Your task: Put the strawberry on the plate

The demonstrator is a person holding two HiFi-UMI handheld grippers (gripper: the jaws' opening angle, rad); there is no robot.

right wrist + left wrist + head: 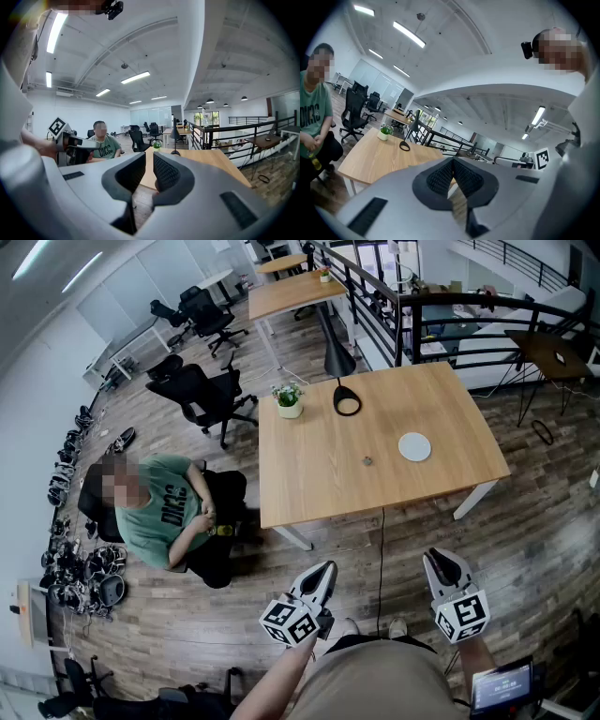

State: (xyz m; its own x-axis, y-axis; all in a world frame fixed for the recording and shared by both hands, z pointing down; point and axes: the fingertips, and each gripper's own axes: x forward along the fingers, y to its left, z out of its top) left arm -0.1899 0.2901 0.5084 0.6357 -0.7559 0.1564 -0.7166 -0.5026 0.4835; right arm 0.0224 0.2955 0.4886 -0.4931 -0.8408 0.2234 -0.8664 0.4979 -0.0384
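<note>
Both claws are clenched with nothing in them: the left gripper [323, 570] has its two jaws pressed together, and the right gripper [437, 561] leaves only a thin slit between its jaws. We hold them low in front of our body, well apart from the light wooden rectangular table [309, 484]. Near the middle of this table lies a small dark object [367, 461], which we take for the strawberry, though it is too small to be sure. The round white plate [414, 446] lies near it, towards the right, and the two do not touch. We judge that a strawberry is light, soft and easy to bruise, with a slightly slippery skin, so we should take it across its widest part, from two sides, and close the jaws only until it is held, not harder
</note>
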